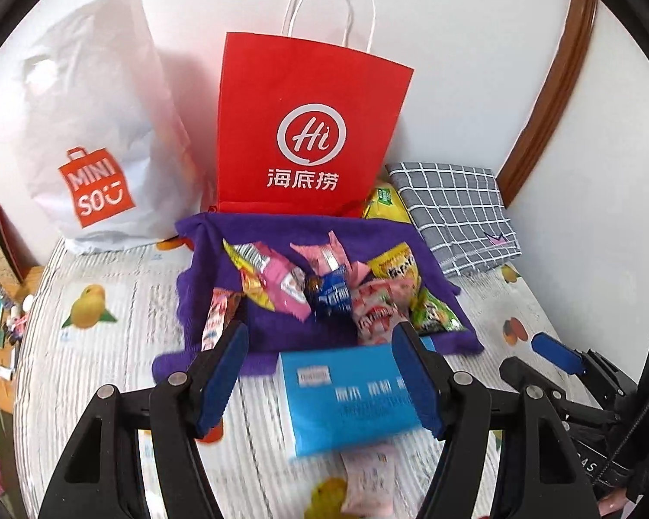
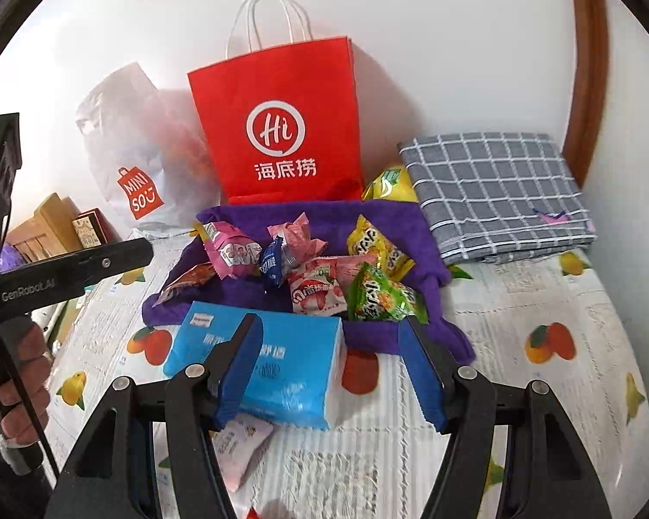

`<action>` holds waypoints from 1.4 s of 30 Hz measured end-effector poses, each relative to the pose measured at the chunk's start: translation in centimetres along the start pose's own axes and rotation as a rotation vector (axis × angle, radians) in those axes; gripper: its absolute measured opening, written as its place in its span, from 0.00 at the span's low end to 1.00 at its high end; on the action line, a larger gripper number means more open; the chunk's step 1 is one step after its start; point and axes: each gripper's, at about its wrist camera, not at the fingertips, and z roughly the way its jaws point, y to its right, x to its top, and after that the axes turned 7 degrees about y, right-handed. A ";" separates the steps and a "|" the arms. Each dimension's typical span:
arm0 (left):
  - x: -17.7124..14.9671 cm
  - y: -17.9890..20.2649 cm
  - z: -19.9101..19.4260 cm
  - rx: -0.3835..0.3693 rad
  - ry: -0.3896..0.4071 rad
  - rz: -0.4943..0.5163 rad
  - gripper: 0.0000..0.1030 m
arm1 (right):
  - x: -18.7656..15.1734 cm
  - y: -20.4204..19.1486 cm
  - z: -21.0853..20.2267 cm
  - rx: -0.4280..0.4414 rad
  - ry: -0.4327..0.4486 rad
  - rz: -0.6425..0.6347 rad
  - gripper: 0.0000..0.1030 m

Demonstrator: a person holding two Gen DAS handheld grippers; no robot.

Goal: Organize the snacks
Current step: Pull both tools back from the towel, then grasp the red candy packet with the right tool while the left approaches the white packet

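Snacks (image 1: 324,285) lie in a loose pile on a purple cloth (image 1: 220,259) on the bed. Behind the cloth stands a red paper bag (image 1: 311,129), and a white bag (image 1: 99,129) leans beside it. A blue box (image 1: 346,393) lies on the bedspread (image 1: 86,346), just in front of the cloth and nearer than the pile. A small pink packet (image 2: 238,441) peeks out from under the near edge of the box.

Both tools hang above the bed and point down at a slant toward the pile. The left gripper (image 1: 320,380) has its fingers spread apart, and nothing is pinched between them. In its view the blue box shows in the gap, but the pads do not touch it. The right gripper (image 2: 333,367) also has its fingers spread, with nothing held. A hand (image 2: 17,385) holds the other tool at the left edge of the right view.

From both tools the pile lies straight ahead and lower down, past the blue box. The box lies with its long side going across, so it sits like a low wall between the fingers and the snacks. The green packet (image 2: 380,294) is at the right front corner of the pile, just ahead of the right gripper's right finger. I think the right one is nearer to it. To pick a snack, a tool would likely need to reach over the box.
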 end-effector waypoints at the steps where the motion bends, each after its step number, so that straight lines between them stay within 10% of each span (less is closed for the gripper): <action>1: -0.4 0.0 -0.5 0.002 0.000 -0.002 0.65 | -0.3 -0.2 -0.6 -0.011 0.009 -0.010 0.63; 26: -8.2 -1.2 -7.2 0.037 0.013 -0.049 0.65 | -13.1 -2.8 -3.6 0.197 -0.202 -0.104 0.69; 42: -10.3 -2.1 -7.5 0.047 -0.013 -0.045 0.65 | -15.6 -4.5 -0.9 0.264 -0.302 -0.220 0.69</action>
